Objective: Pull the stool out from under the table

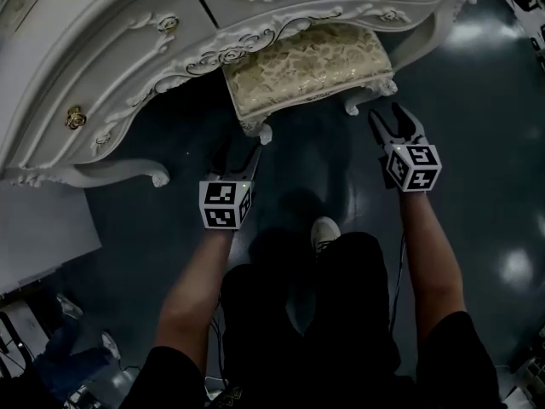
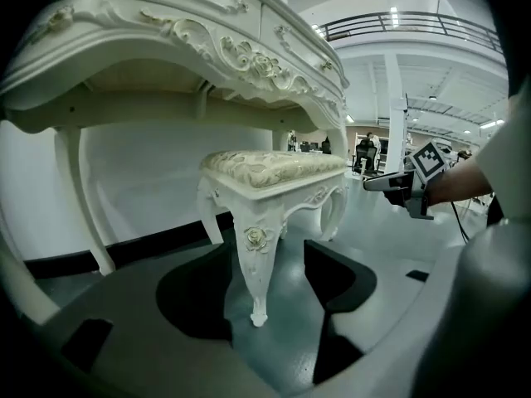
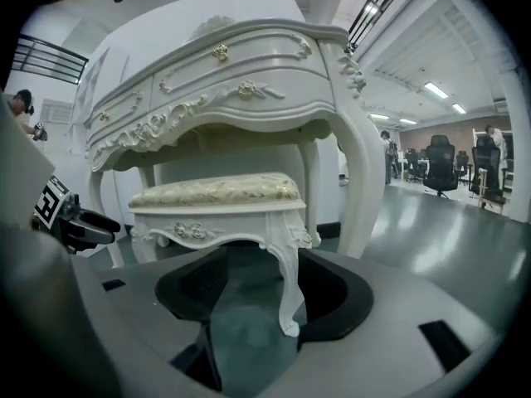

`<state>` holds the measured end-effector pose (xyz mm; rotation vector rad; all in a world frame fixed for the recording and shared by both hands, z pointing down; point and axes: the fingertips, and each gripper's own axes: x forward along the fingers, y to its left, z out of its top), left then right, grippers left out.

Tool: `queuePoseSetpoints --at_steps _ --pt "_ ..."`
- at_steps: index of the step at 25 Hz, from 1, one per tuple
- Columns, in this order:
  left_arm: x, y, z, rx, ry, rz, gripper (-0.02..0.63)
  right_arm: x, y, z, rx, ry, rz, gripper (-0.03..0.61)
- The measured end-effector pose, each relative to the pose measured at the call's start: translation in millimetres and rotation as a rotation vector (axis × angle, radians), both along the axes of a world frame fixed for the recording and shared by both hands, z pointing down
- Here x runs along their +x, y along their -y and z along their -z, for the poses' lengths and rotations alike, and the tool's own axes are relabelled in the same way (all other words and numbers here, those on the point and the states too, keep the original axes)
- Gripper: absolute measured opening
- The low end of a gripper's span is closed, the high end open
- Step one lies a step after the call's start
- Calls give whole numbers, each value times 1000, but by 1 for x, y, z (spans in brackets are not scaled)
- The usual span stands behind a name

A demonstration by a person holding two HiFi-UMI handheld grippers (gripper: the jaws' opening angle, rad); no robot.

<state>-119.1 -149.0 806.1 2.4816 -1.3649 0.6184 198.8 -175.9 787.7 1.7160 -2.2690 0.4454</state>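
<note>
Stool partly out from beneath the ornate white table, a spread gripper at each front leg.

Seen from above, the cushioned stool (image 1: pixel 302 66) stands at twelve o'clock from the person, its back edge under the carved table (image 1: pixel 102 66) and its front legs on the dark floor (image 1: pixel 477 100). A pale shoe (image 1: pixel 324 233) shows at six o'clock. Only the gripper views look in under the table, and the right gripper view alone shows the office chairs (image 3: pixel 438 164) at three o'clock. The left gripper (image 1: pixel 240 156) and the right gripper (image 1: pixel 393 124) both gape wide, each with a stool leg between its jaws, pads clear of it and grasping nothing.
</note>
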Motion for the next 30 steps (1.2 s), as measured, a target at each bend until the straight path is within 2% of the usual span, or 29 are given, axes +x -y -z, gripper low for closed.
queuePoseSetpoints --at_steps 7,16,19,30 --pt "2 30 -31 26 12 22 279 24 37 -46 7 -78 33 288" --pt "14 57 -51 31 10 21 290 20 76 -54 28 -134 102 311" --pt "18 65 -52 51 37 4 290 12 87 -58 37 -147 133 314" --pt "24 71 -58 67 2 28 278 13 100 -68 38 -138 75 296"
